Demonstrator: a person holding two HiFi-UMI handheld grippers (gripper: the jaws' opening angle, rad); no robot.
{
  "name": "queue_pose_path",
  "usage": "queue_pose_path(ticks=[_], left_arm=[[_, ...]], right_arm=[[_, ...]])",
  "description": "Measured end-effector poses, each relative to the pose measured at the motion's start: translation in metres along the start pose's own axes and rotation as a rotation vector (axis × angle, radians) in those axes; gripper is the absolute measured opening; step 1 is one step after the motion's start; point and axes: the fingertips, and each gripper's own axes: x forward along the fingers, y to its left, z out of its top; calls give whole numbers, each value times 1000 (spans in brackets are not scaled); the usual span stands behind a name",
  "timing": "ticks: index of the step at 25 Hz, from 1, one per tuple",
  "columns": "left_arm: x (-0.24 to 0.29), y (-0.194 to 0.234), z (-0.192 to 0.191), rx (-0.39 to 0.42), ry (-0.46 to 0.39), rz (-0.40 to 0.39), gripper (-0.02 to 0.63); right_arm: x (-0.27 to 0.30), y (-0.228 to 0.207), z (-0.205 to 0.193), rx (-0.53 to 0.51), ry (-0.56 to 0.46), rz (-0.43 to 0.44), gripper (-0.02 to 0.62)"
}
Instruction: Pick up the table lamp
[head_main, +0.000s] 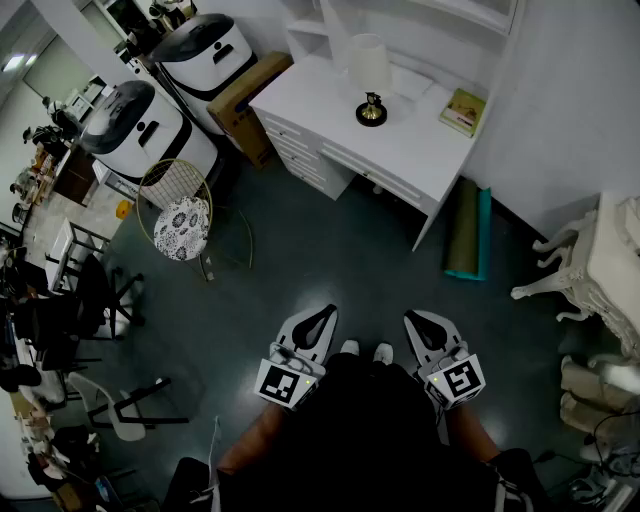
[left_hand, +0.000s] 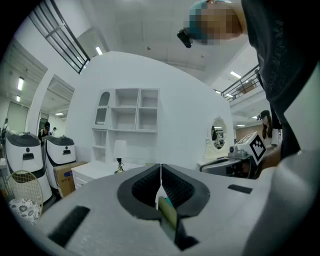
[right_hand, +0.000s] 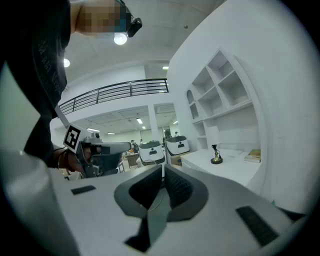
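Lamp: the table lamp (head_main: 369, 78) stands upright towards the back of the white counter (head_main: 420, 160), a pale shade over a dark round base. It is well apart from both grippers.
Left gripper (head_main: 322, 318): fingers pressed together with nothing between them, held low before the person and aimed roughly at the counter.
Right gripper (head_main: 415, 322): fingers likewise pressed together and empty.
Risk, grip: fingers that arrive shut would likely push the slim stem and tip the lamp, so they need spreading first.
Risk, shade: pinching the shade rather than the stem may dent it or let the heavy base swing.
Risk, lift: the shelves (head_main: 400, 20) sit close behind and above, and a steep lift could strike them.
Edges: the counter's front edge and near corner face the approach, and a book (head_main: 463, 110) lies right of the lamp.
Floor: a rolled mat (head_main: 466, 232) lies by the counter's leg and a wire chair (head_main: 178, 215) stands off to the left.
Open room: a broad stretch of bare floor lies between them.
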Motion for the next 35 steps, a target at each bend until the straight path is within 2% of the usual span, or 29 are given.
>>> queue_pose_path(ticks=[3, 7, 10, 14, 20, 26, 35], left_arm=[[6, -11, -1, -31, -11, -1, 18], [7, -12, -2, -15, -38, -8, 18], [7, -5, -2, -31, -27, 20, 18], [15, 7, -4, 3, -51, 29, 18], [50, 28, -9, -26, -33, 11, 18], [87, 69, -5, -77, -27, 11, 18], [138, 159, -7, -106, -7, 17, 18]], right_arm=[[4, -3, 4, -23, -20, 13, 38], [5, 2, 14, -37, -43, 39, 38], [12, 3, 11, -67, -19, 51, 38], [25, -2, 14, -75, -22, 71, 38], [48, -22, 22, -102, -14, 54, 38], [91, -51, 27, -68, 34, 42, 38], [174, -101, 42, -2, 61, 0, 38]])
